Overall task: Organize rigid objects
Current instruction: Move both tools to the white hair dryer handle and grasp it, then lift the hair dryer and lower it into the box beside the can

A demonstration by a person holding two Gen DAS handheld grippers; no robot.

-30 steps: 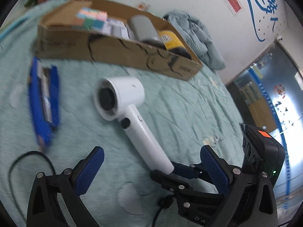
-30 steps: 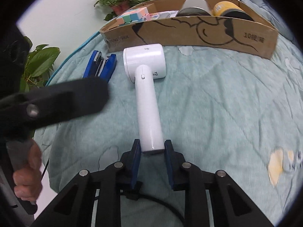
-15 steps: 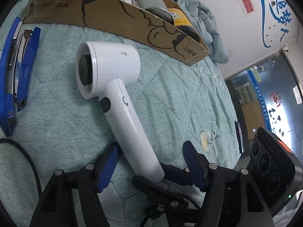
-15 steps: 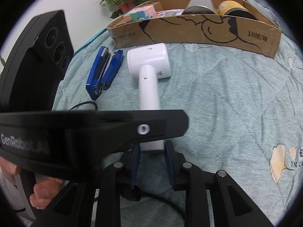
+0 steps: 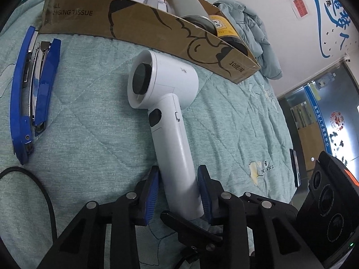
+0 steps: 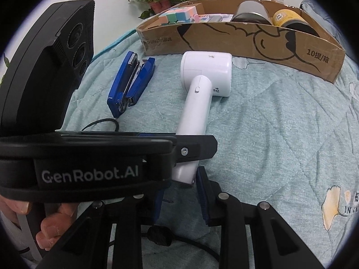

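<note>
A white hair dryer (image 5: pixel 170 134) lies on the teal quilt, its head toward the cardboard box (image 5: pixel 157 29). My left gripper (image 5: pixel 178 192) is closing on the lower handle, and its blue pads (image 5: pixel 153 192) press both sides. In the right wrist view the hair dryer (image 6: pixel 197 103) runs down to my right gripper (image 6: pixel 180 192), which is shut on the handle's butt end. The left gripper's black housing (image 6: pixel 101 157) crosses that view and hides part of the handle. A hand (image 6: pixel 51 231) holds it at the lower left.
The box holds a pastel cube puzzle (image 6: pixel 179 14), a grey can (image 6: pixel 251 13) and a yellow-lidded jar (image 6: pixel 287 18). An open blue stapler (image 5: pixel 33 85) lies left of the dryer. A black cord (image 5: pixel 44 201) loops nearby. A phone (image 5: pixel 295 170) rests near the quilt's right edge.
My left gripper came down over the handle and went from wide open to shut around it. The right gripper kept its hold on the handle end.
</note>
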